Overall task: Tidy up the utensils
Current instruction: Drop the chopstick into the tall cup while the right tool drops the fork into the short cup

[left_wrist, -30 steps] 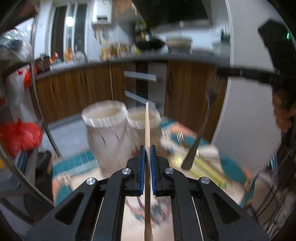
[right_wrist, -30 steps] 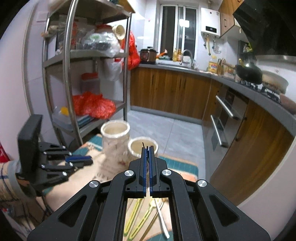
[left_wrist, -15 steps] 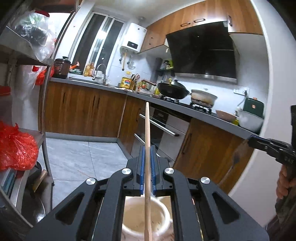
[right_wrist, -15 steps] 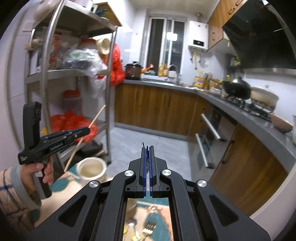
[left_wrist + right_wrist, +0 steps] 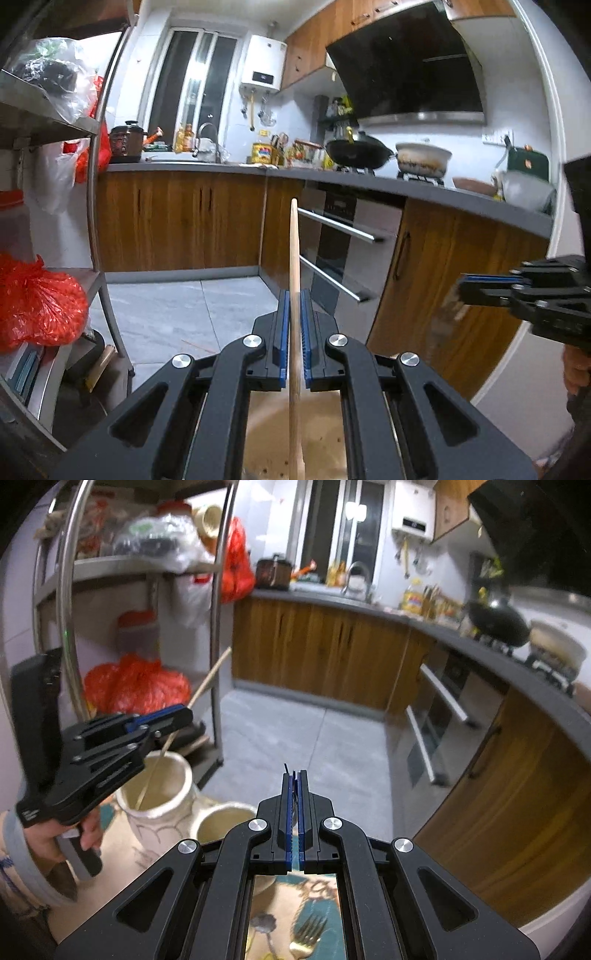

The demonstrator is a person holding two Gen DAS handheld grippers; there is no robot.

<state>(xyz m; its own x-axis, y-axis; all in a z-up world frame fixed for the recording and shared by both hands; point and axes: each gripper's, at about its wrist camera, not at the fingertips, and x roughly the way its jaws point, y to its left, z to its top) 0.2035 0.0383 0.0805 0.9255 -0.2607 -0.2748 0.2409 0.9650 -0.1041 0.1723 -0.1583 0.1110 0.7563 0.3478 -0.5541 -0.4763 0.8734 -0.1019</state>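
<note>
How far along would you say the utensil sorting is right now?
Midway: the left gripper is lowering a wooden chopstick into the taller holder. The right gripper grips something thin and dark. A gold fork lies on the mat.

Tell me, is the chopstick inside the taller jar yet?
Partly in: the chopstick runs slanted from the left gripper down past the taller jar's rim.

We see our two black grippers [image 5: 294, 332] [image 5: 294, 819] with blue finger pads [image 5: 282, 328], silver screws, bare-skinned hand [image 5: 55, 840].
</note>
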